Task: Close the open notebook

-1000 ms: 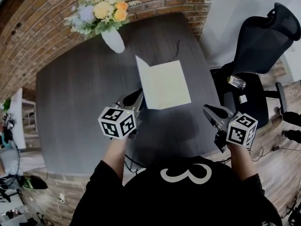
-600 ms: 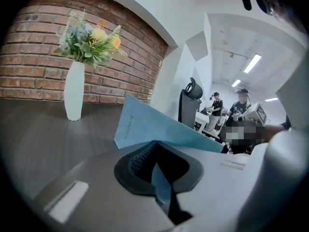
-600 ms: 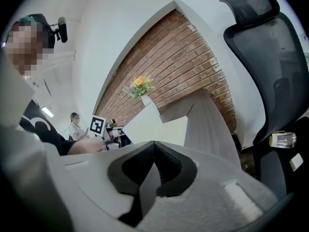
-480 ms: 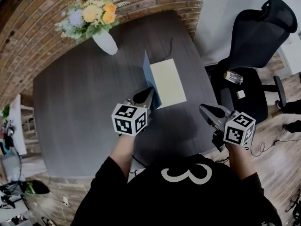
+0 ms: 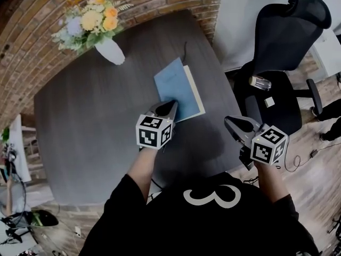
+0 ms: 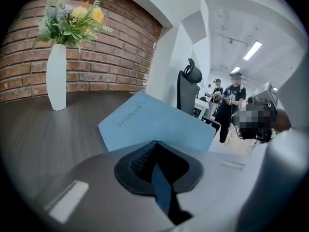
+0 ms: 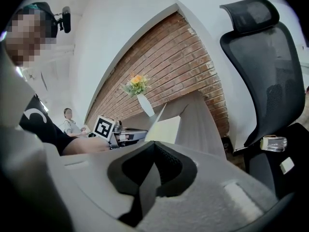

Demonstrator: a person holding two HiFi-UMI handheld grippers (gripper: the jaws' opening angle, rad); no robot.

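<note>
- Our left claw [image 5: 166, 110] has its jaws pressed together and holds nothing. Its tip sits at the near edge of the notebook's [image 5: 175, 87] blue cover.
- The notebook lies on the table [image 5: 85, 121], toward the far right side. Its cover leans over the pages and is not flat yet.
- Our right claw [image 5: 236, 126] is pressed together and empty, near the table's right edge, beside the chair [image 5: 282, 41].
- The dark table top spreads wide to the left, and the vase [image 5: 109, 49] stands well apart.

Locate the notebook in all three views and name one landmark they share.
Head view: notebook at table centre, blue cover on top.
Left gripper view: centre, its blue cover tilted just beyond the jaws.
Right gripper view: centre, its cream page showing beside the raised cover.
Shared landmark: the white vase of flowers.
</note>
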